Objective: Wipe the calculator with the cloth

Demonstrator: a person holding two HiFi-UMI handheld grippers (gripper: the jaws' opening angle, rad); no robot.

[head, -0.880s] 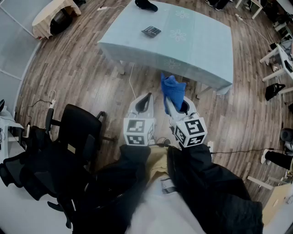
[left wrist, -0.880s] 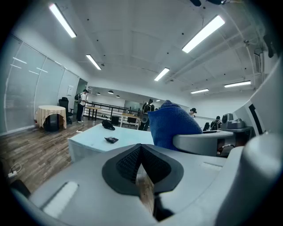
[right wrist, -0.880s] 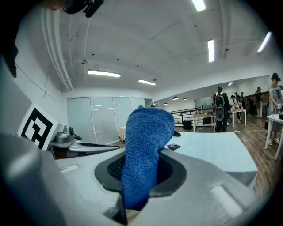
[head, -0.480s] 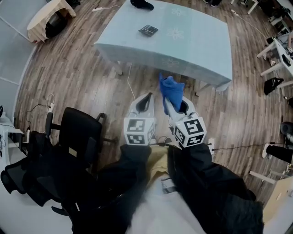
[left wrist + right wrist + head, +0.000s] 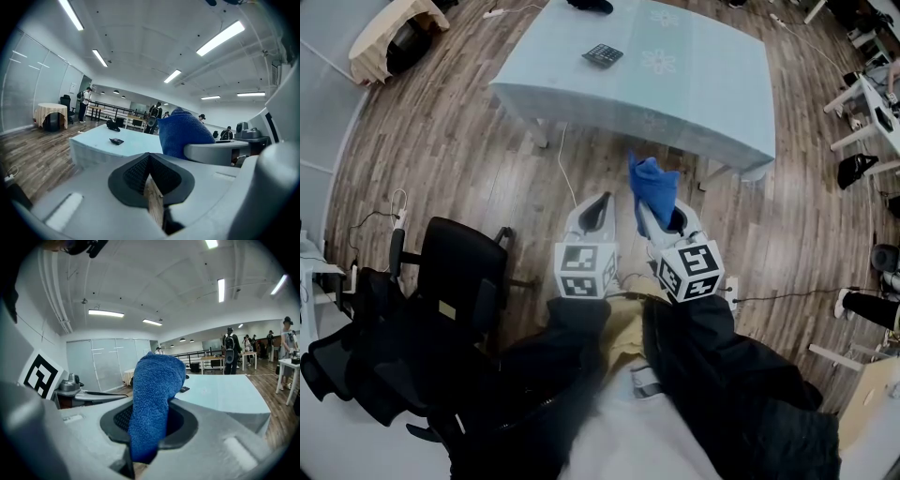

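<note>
The person stands on the wood-plank floor (image 5: 450,150), well short of the table, with both tongs held side by side near the body and pointing towards the pale blue-green tabletop (image 5: 703,89). The right tongs (image 5: 656,219) are clamped on a blue terry cloth (image 5: 653,186), which stands up out of the jaws in a bunched fold; in the right gripper view the blue terry cloth (image 5: 152,404) fills the gap between the dark pads and rises above them. The left tongs (image 5: 598,202) are closed on nothing, and the left gripper view shows their pads pressed together with only a thin seam between them (image 5: 149,176). The dark flat calculator (image 5: 603,54) lies on the far left part of the tabletop, well apart from both tongs and untouched by the cloth. A black object (image 5: 589,6) lies at the tabletop's far edge, beyond the calculator. A black office chair (image 5: 464,272) stands on the floor to the near left of the tongs.
</note>
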